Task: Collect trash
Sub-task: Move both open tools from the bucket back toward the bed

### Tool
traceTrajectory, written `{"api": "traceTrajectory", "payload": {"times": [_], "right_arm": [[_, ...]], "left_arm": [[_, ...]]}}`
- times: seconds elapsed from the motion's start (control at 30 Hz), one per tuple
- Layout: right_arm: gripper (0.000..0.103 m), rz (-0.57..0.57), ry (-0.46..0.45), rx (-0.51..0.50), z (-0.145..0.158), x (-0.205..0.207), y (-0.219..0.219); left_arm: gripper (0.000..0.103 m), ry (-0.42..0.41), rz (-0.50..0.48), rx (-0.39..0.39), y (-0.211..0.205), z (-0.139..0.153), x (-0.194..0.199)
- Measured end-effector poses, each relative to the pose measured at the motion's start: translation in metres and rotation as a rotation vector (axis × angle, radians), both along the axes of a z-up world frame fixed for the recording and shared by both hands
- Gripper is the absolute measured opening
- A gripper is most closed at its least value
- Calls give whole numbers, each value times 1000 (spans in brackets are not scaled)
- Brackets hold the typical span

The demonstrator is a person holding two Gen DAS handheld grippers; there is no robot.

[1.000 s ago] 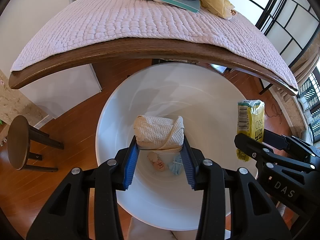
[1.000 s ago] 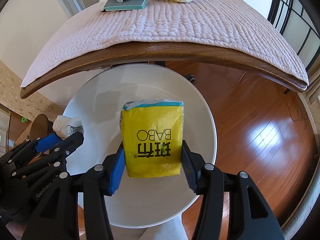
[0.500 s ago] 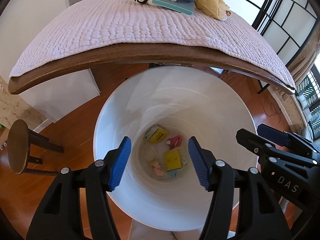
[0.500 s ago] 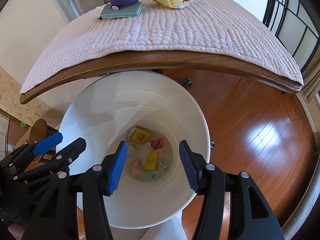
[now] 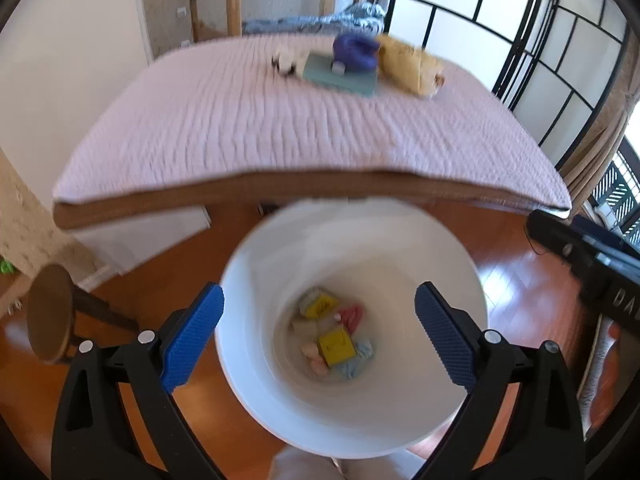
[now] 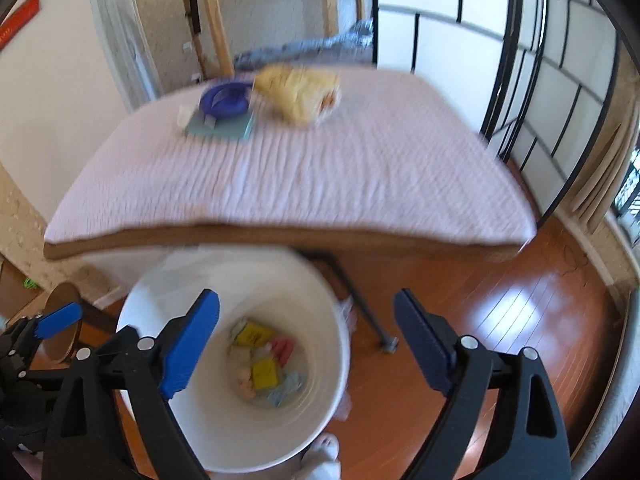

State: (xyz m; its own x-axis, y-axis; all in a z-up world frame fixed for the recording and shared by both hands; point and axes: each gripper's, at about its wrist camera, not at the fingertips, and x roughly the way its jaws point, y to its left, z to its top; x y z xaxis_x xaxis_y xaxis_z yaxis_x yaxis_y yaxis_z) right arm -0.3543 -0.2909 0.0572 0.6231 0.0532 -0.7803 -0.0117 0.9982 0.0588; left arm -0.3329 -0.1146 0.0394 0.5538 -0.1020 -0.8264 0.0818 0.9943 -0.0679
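Your left gripper [image 5: 320, 340] hangs over the white bucket [image 5: 452, 280], its blue pads spreading wider with nothing pinched between them. Straight below and ahead of those pads, at the bottom of the bucket, sits the trash [image 5: 332, 336]: two yellow packets, a pink scrap and pale blue bits, blurred. Your right gripper [image 6: 308, 344] is also opening and carries nothing; the bucket lies under its left finger [image 6: 188, 344], bare wooden floor [image 6: 500, 320] under the other. Beyond both tools stands the table with its quilted cover [image 5: 280, 128], and at its far side a purple item, a teal pad and a yellow bag
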Motion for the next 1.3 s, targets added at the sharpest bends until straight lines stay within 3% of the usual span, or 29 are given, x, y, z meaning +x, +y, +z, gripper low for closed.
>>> {"api": "traceTrajectory", "payload": {"times": [0.13,0.33,0.8,1.13,1.3], "right_arm": [[89,-8,-65,-18,24,7,-12],[89,-10,-93,-6,36,23,-26],[89,39,-35,21,18,38,-27],[89,18,-55,-17,20,99,-11],[89,4,-43,-61,10,131,-7]], "left_arm": [[97,-54,5,34,-8,21,13],[97,-88,15,50,-21,32,27],[97,-52,81,9,-35,28,40],[97,-77,18,-18,-25,34,101],[97,-88,-40,27,-31,32,128]]}}
